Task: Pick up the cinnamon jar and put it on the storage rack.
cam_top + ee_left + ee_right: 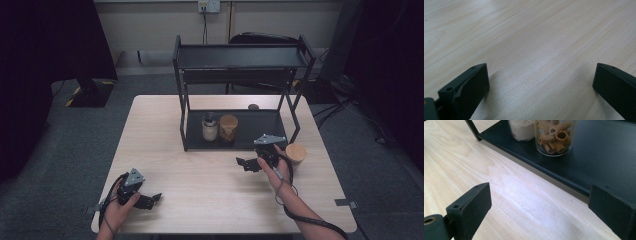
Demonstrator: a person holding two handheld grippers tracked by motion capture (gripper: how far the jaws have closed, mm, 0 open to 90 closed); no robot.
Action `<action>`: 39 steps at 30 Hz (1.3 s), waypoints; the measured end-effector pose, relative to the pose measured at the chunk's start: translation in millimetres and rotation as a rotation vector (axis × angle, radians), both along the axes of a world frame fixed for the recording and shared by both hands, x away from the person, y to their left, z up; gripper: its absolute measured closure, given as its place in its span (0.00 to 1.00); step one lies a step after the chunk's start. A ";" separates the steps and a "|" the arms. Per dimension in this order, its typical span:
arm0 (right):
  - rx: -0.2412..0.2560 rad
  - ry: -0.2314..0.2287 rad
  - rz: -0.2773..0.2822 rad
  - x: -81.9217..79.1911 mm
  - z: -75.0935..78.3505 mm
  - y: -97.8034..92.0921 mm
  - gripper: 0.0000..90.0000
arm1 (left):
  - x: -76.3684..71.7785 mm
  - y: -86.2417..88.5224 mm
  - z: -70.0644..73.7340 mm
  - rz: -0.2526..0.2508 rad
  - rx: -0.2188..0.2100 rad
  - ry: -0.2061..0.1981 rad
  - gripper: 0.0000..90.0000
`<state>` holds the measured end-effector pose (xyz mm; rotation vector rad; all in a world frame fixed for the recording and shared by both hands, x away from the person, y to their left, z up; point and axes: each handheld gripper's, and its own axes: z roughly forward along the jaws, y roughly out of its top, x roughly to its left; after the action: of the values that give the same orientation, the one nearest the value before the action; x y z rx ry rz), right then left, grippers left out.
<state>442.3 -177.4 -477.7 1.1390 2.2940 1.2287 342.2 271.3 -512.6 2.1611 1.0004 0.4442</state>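
Left gripper (148,200) low at near-left corner of pale wooden table (200,180), jaws spread wide, nothing between. Right gripper (248,164) also spread and empty, just before black metal two-tier rack (186,120). Its view shows clear glass jar of cinnamon sticks (555,136) beside powder jar (522,130) on lower shelf. Round wooden lid (296,153) lies just right of the hand.

Black two-jaw bodies are seen on the left gripper (150,200) and right gripper (247,164) (each topped by a grey three-cornered plate); black cables trail behind.
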 end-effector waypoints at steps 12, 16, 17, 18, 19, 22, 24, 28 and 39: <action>-0.002 -0.001 0.020 -9.8 -3.7 -6.4 0.04 | 0.0 0.0 0.0 0.000 0.000 0.000 0.00; -0.007 0.001 0.020 -12.6 -4.7 -8.9 0.04 | 0.0 0.0 0.0 0.000 0.000 0.000 0.00; -0.009 0.000 0.022 -13.1 -4.8 -9.5 0.04 | 0.0 0.0 0.0 0.000 0.000 0.000 0.00; -0.007 0.000 0.023 -13.6 -5.0 -10.1 0.04 | 0.0 0.0 0.0 0.000 0.000 0.000 0.00; -0.005 0.000 0.023 -14.2 -5.1 -10.5 0.04 | 0.0 0.0 0.0 0.000 0.000 0.000 0.00; -0.011 -0.002 0.028 -16.3 -5.6 -11.4 0.04 | 0.0 0.0 0.0 0.000 0.000 0.000 0.00; -0.013 -0.001 0.030 -18.0 -6.4 -11.8 0.04 | 0.0 0.0 0.0 0.000 0.000 0.000 0.00; -0.009 -0.001 0.034 -20.9 -7.7 -13.2 0.04 | 0.0 0.0 0.0 0.000 0.000 0.000 0.00; -0.023 -0.002 0.053 -29.7 -12.5 -16.7 0.04 | -0.1 0.0 0.0 0.000 0.000 0.000 0.00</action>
<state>412.5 -194.1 -490.2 1.0756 2.3446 1.2177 342.1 271.3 -512.7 2.1614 1.0002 0.4446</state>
